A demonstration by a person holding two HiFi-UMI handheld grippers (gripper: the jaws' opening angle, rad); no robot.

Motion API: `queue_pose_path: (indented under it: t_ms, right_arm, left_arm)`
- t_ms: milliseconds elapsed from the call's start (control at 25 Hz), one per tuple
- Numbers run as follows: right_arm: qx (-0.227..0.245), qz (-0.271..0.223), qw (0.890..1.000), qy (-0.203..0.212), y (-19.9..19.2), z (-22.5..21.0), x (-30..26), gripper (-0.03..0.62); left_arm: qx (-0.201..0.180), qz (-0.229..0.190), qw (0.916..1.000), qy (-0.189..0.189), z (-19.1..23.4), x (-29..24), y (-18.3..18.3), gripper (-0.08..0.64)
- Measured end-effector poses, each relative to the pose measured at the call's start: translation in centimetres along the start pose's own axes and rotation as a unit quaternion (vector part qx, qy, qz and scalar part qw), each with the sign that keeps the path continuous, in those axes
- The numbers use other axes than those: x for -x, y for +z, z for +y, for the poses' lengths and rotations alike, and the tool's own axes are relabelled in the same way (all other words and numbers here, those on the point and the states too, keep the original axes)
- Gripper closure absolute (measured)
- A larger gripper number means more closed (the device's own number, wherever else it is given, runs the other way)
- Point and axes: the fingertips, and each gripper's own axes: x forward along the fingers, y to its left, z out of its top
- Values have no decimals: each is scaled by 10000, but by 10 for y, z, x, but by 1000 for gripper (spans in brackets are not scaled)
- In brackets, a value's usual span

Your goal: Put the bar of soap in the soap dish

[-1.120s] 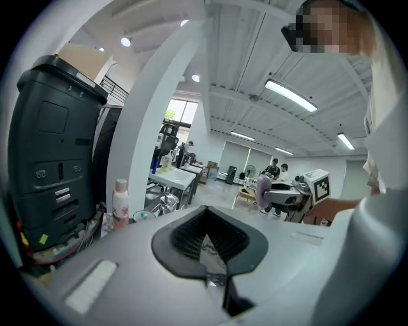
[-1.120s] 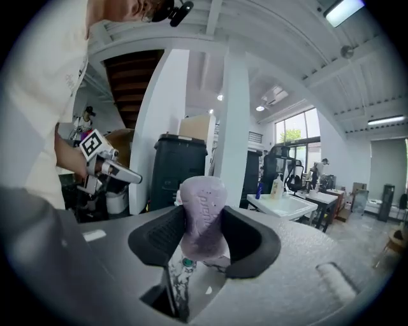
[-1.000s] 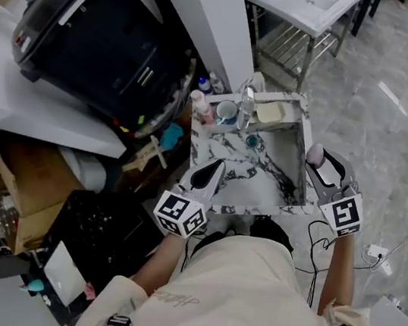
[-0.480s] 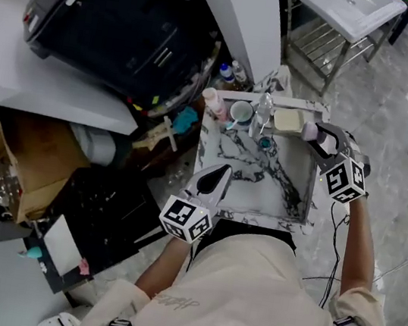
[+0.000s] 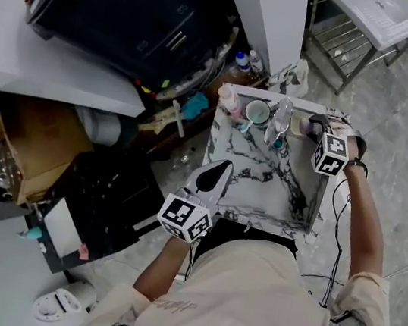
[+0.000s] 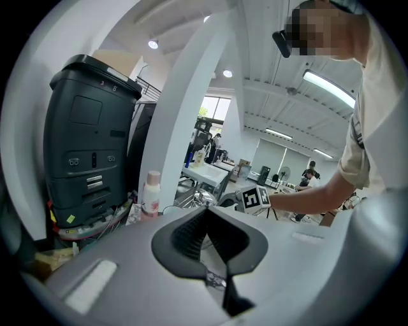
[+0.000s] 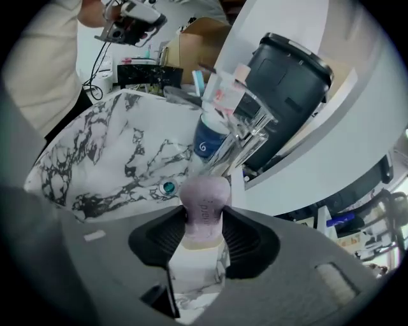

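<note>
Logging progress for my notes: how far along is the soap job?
Done: the bar of soap is picked up, clamped in the right gripper jaws. In hand: it hangs over the soap dish at the sink back corner. Left: lower it in and release. The left gripper is shut, empty.

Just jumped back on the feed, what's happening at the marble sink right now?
A person stands at the marble sink with a gripper in each hand. The right claw is shut on the pale purple bar of soap, held at the sink's back right corner beside the tap, where the cream soap dish sits. The soap is not yet released; I can't tell whether it touches the dish. The left claw is shut and empty, near the sink's front left edge.
</note>
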Motion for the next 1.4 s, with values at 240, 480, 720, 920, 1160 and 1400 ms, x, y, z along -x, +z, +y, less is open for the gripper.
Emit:
queue_pose_path:
  t_ms: [240, 480, 720, 920, 1160, 1400]
  right_arm:
    - [662, 895, 9937, 129, -12, 4, -22, 410]
    - [273, 1205, 9918, 327, -19, 2, -40, 410]
    - [-120, 978, 9951, 46, -15, -7, -47, 428]
    - [-350, 622, 9961, -528, -6, -16, -29, 422]
    - [-1406, -17, 9843, -1066, 5, -18, 15, 422]
    - [-1978, -228, 9640, -1760, 23, 12, 82, 455]
  left_arm:
    - [146, -6, 9996, 253, 17, 10, -3, 543]
    - [168, -8, 9997, 204, 13, 7, -5, 543]
    - [91, -63, 9997, 197, 12, 6, 3, 543]
    - [24, -69, 9999, 150, 10, 6, 8, 543]
    - [-16, -135, 9999, -36, 6, 4, 6, 543]
    - [-178, -243, 9978, -584, -7, 7, 9, 543]
